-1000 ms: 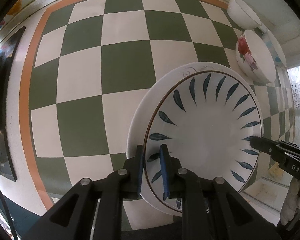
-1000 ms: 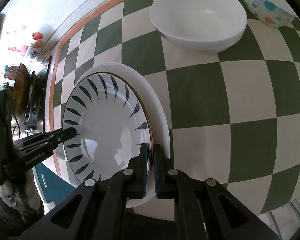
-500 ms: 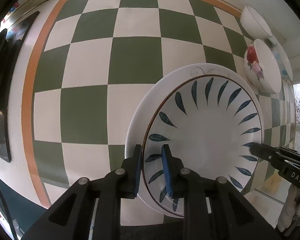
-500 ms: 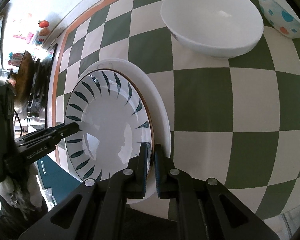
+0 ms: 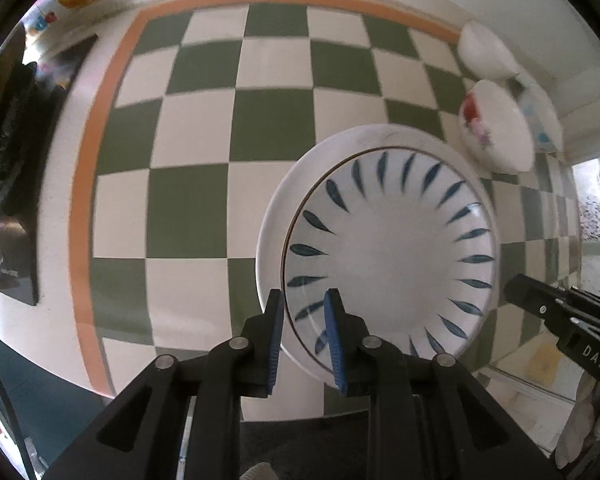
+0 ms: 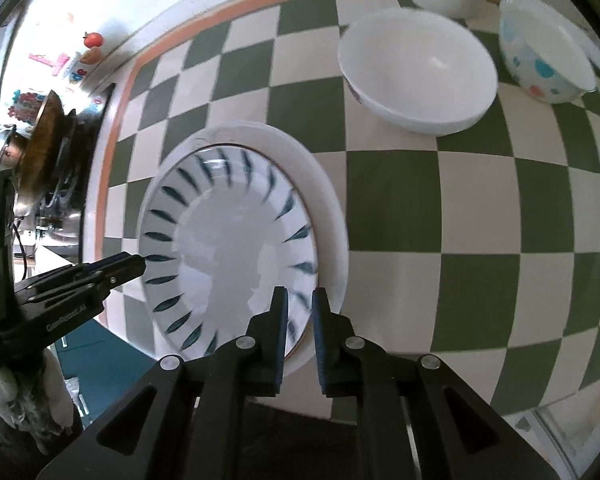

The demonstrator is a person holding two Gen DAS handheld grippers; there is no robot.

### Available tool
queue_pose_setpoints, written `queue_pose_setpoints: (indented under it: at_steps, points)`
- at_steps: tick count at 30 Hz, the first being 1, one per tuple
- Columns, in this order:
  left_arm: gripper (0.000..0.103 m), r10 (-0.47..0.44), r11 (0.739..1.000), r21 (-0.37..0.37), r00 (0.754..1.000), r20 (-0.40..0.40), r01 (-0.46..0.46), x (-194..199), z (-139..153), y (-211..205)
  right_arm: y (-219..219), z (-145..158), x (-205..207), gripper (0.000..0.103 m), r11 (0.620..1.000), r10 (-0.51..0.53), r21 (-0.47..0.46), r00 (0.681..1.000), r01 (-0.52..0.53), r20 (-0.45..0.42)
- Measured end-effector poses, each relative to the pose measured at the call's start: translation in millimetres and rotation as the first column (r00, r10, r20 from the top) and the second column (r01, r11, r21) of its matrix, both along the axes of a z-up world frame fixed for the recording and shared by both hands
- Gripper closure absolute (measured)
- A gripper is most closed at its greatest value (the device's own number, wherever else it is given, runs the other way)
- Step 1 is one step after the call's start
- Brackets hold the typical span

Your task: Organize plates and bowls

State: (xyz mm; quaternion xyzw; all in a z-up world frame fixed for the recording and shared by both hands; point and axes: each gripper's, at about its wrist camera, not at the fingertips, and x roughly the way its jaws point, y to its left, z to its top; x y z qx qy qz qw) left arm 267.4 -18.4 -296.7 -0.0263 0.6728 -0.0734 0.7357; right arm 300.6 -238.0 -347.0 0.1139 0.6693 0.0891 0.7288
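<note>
Both grippers have lifted off the leaf plate (image 5: 392, 256) since earlier. Left gripper (image 5: 304, 336) and right gripper (image 6: 300, 328) jaws just opened slightly, holding nothing, rim between them.

The left gripper (image 5: 303, 340) points down over a green-and-white checked counter (image 5: 204, 208), its blue-padded fingers (image 5: 277, 336) having just been opening, slightly parted astride the near rim of a blue-leaf plate (image 5: 392, 256). That plate sits inside a larger white plate (image 5: 276, 208). The right gripper (image 5: 520, 292) reaches in at the far rim, and three bowls (image 5: 496, 128) stand beyond.
</note>
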Motion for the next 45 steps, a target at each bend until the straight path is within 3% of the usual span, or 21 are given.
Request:
queue_pose_setpoints:
  at_steps: [5, 8, 9, 10, 12, 13, 18, 20, 26, 35, 45]
  points:
    - [0.078, -0.018, 1.000, -0.001, 0.995, 0.095, 0.018, -26.9, 46.4, -1.7, 7.1, 33.1, -28.7, 0.087, 1.000, -0.024, -0.009, 0.999, 0.025, 0.049]
    - [0.068, -0.026, 1.000, 0.000, 0.989, 0.148, 0.026, -43.8, 71.3, -3.5, 8.4, 54.7, -48.2, 0.078, 0.999, -0.051, -0.002, 0.995, 0.051, 0.081]
    - [0.057, -0.029, 1.000, -0.002, 0.987, 0.161, 0.029, -46.0, 77.3, -4.0, 9.1, 61.7, -53.8, 0.075, 0.998, -0.057, 0.002, 0.994, 0.057, 0.093]
    - [0.039, -0.031, 0.999, -0.008, 0.984, 0.175, 0.033, -50.9, 84.8, -3.3, 9.8, 70.2, -60.4, 0.073, 0.998, -0.066, 0.003, 0.992, 0.066, 0.106]
    - [0.017, -0.022, 1.000, -0.016, 0.980, 0.199, 0.026, -58.4, 95.5, -3.0, 10.9, 85.7, -71.9, 0.062, 0.997, -0.075, -0.004, 0.988, 0.077, 0.135]
    - [0.016, -0.026, 0.999, -0.017, 0.977, 0.212, 0.030, -61.4, 99.5, -3.6, 12.0, 94.7, -78.2, 0.059, 0.997, -0.078, -0.011, 0.985, 0.081, 0.156]
    - [0.013, -0.032, 0.999, -0.009, 0.965, 0.261, 0.036, -78.2, 118.2, -6.3, 17.3, 129.5, -102.6, 0.023, 0.995, -0.093, -0.017, 0.971, 0.099, 0.222]
    - [0.007, -0.035, 0.999, 0.000, 0.960, 0.279, 0.036, -83.6, 125.0, -7.5, 20.1, 138.8, -110.7, 0.018, 0.994, -0.098, -0.025, 0.964, 0.107, 0.246]
    - [0.005, -0.052, 0.998, 0.040, 0.941, 0.334, 0.041, -101.0, 143.3, -9.8, 23.8, 162.1, -129.8, 0.014, 0.989, -0.100, -0.075, 0.947, 0.128, 0.306]
    - [0.002, -0.025, 1.000, 0.018, 0.933, 0.359, 0.020, -112.6, 154.0, -7.0, 26.4, 174.9, -141.8, 0.011, 0.988, -0.081, -0.100, 0.943, 0.120, 0.323]
    - [0.001, -0.008, 0.999, -0.029, 0.913, 0.407, 0.021, -75.9, 154.5, -38.4, -13.7, 164.1, -106.3, 0.008, 0.992, -0.126, 0.012, 0.939, 0.129, 0.320]
